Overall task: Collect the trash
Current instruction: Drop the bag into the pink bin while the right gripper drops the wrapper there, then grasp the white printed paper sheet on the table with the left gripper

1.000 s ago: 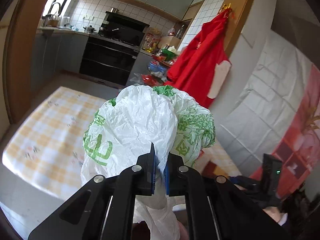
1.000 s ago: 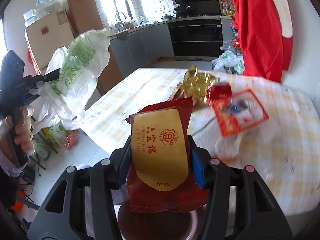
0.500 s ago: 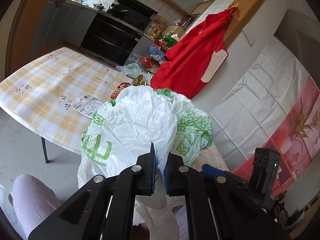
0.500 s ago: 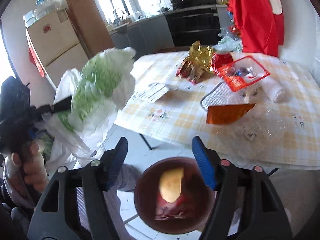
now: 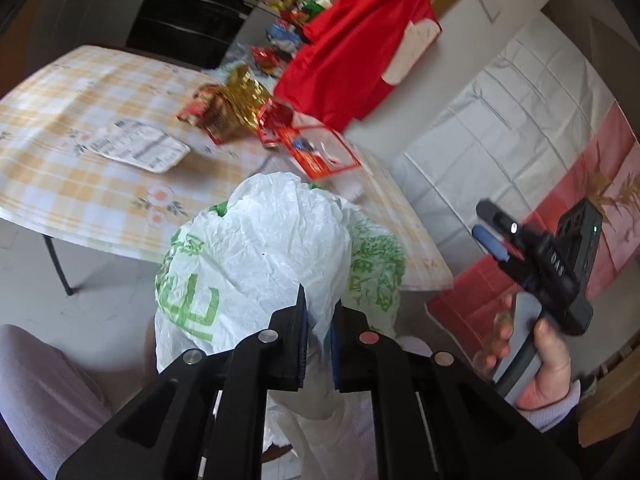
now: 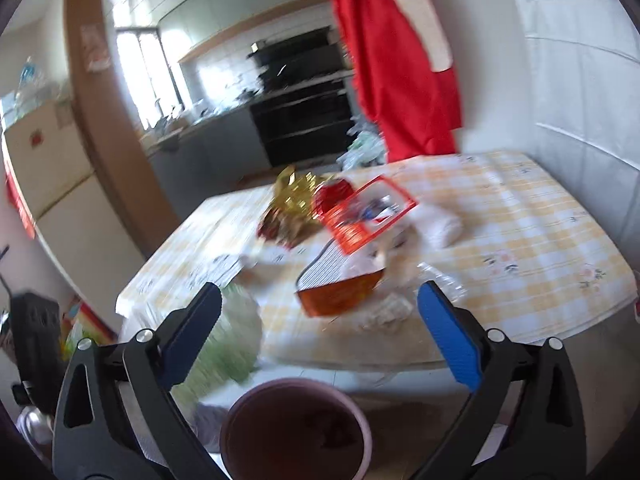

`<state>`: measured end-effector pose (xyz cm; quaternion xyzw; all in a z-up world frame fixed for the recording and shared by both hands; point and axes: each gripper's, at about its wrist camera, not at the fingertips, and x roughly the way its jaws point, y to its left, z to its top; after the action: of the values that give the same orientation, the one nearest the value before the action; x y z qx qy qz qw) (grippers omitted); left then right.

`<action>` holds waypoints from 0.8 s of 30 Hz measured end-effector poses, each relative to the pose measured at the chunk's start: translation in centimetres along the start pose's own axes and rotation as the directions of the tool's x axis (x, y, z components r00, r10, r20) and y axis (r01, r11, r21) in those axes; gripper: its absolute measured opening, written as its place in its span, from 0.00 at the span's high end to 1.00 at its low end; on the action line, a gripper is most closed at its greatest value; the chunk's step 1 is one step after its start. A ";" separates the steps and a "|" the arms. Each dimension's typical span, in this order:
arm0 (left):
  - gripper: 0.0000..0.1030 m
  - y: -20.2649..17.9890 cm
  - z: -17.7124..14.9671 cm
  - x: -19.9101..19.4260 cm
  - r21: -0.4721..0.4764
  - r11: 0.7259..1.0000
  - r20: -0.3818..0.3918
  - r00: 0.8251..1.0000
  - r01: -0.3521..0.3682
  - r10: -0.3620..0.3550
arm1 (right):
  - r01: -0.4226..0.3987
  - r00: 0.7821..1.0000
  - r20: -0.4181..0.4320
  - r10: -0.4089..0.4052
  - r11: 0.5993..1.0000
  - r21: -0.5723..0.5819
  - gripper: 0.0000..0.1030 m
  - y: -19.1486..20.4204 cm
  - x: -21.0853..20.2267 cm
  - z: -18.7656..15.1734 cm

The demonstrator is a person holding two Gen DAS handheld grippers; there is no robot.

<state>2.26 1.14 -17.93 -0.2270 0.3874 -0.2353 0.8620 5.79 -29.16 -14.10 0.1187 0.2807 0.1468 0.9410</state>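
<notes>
Nearest, the left gripper (image 5: 318, 334) is clamped on a crumpled white plastic bag (image 5: 268, 256) with green print, while the right gripper (image 6: 320, 328) has just spread its jaws wide with nothing between them, above a dark round bin (image 6: 296, 428). Beyond, on the yellow checked table (image 6: 532, 240), lie an orange wrapper (image 6: 340, 298), a red-edged packet (image 6: 368, 214) and a gold wrapper (image 6: 296, 194).

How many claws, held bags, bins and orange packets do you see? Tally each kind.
Claws: 2 (left claw, right claw)
Held bag: 1
Bin: 1
Orange packet: 1
Total: 5
</notes>
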 end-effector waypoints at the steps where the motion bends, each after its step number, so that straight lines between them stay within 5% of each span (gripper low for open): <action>1: 0.79 -0.1 -0.2 0.4 -0.001 1.000 -0.017 1.000 0.010 -0.010 | 0.002 1.000 0.003 -0.002 1.000 0.008 0.06 -0.3 -0.1 0.1; 2: 0.57 0.0 -0.2 0.7 -0.005 1.000 -0.025 1.000 0.011 -0.012 | 0.004 1.000 0.004 -0.004 1.000 0.014 0.06 -0.7 -0.3 0.1; 4: 0.32 0.4 -0.2 0.9 -0.022 1.000 -0.020 1.000 -0.010 0.009 | 0.011 1.000 0.004 -0.011 1.000 0.025 0.06 -1.2 -0.3 0.0; 11: 0.14 1.4 0.7 -0.4 -0.049 0.993 0.047 0.993 -0.107 0.110 | 0.000 1.000 -0.016 0.000 0.999 0.032 0.06 -1.3 0.4 -0.6; 24: 0.08 4.3 1.1 -0.6 -0.090 0.963 0.066 0.964 -0.252 0.258 | 0.014 0.997 -0.079 -0.011 0.999 0.040 0.06 -1.9 2.6 -1.9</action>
<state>3.76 5.09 -19.35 -0.2186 0.3891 -0.0974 0.8896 7.20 -29.76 -17.49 0.1298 0.3214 0.1396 0.9276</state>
